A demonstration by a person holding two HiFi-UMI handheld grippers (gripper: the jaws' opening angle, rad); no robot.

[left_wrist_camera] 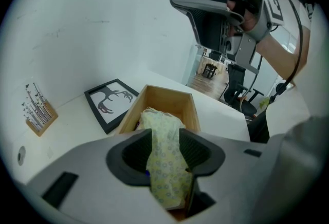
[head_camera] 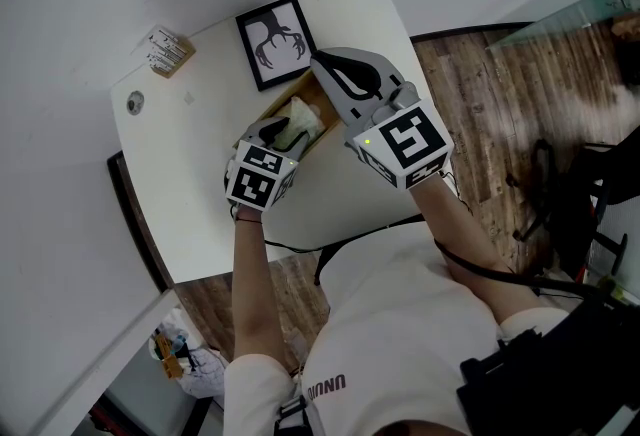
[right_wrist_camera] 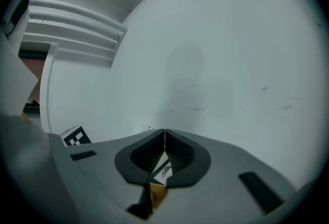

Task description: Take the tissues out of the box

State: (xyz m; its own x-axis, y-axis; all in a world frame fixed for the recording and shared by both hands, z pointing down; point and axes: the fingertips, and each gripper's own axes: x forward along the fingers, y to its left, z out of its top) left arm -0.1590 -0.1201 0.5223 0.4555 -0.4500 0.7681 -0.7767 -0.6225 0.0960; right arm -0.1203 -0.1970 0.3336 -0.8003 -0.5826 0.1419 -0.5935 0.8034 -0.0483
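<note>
Left gripper (head_camera: 283, 131) astride one tissue pack (left_wrist_camera: 163, 133), one box (left_wrist_camera: 169, 99); one picture (head_camera: 277, 41)

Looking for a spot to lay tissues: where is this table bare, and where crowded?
Bare: the table left of the wooden box, toward the round hole; also the strip along the near edge. Crowded: the far middle, where the framed picture sits beside the box under the left tool and right tool.

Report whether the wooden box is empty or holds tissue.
Holds tissue: in the left gripper view, yellow patterned tissue rises out of the wooden box, whose top is open.
</note>
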